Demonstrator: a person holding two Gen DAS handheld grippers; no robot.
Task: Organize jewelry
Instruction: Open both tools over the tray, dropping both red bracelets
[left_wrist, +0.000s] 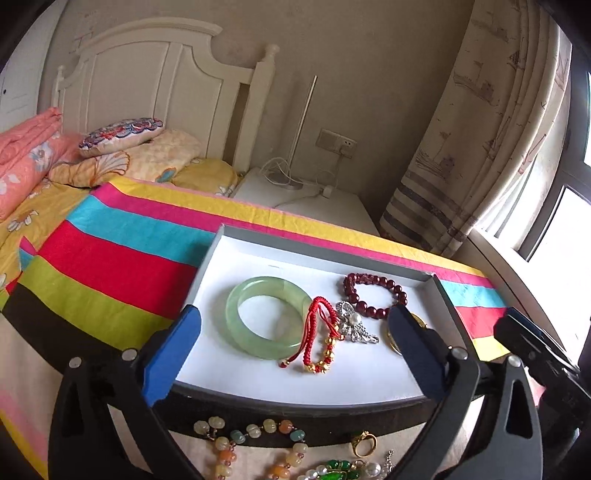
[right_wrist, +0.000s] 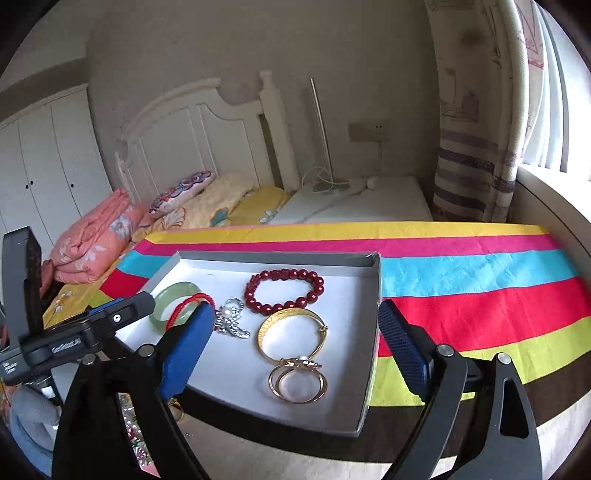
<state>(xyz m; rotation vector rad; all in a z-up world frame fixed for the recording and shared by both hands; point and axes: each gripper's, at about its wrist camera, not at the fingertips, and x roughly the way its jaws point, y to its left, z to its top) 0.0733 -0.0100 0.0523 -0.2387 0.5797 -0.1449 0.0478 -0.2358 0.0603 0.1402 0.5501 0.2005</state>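
A white tray with a grey rim (left_wrist: 325, 254) lies on the striped cloth. In it are a green jade bangle (left_wrist: 269, 317), a red cord bracelet with gold beads (left_wrist: 321, 339), a silver pearl brooch (left_wrist: 354, 323) and a dark red bead bracelet (left_wrist: 376, 295). My left gripper (left_wrist: 295, 314) stands open over the tray's near side, nothing between its blue pads. In the right wrist view the tray (right_wrist: 277, 258) also holds a gold bangle (right_wrist: 291, 336) and joined gold rings (right_wrist: 297, 382). My right gripper (right_wrist: 295, 310) is open above them, holding nothing.
Loose jewelry lies in front of the tray: a pastel bead string (left_wrist: 251, 439), a gold ring (left_wrist: 364, 443) and a green pendant (left_wrist: 338, 472). The striped cloth (right_wrist: 480, 288) stretches right of the tray. A bed with pillows, a nightstand and a curtain stand beyond.
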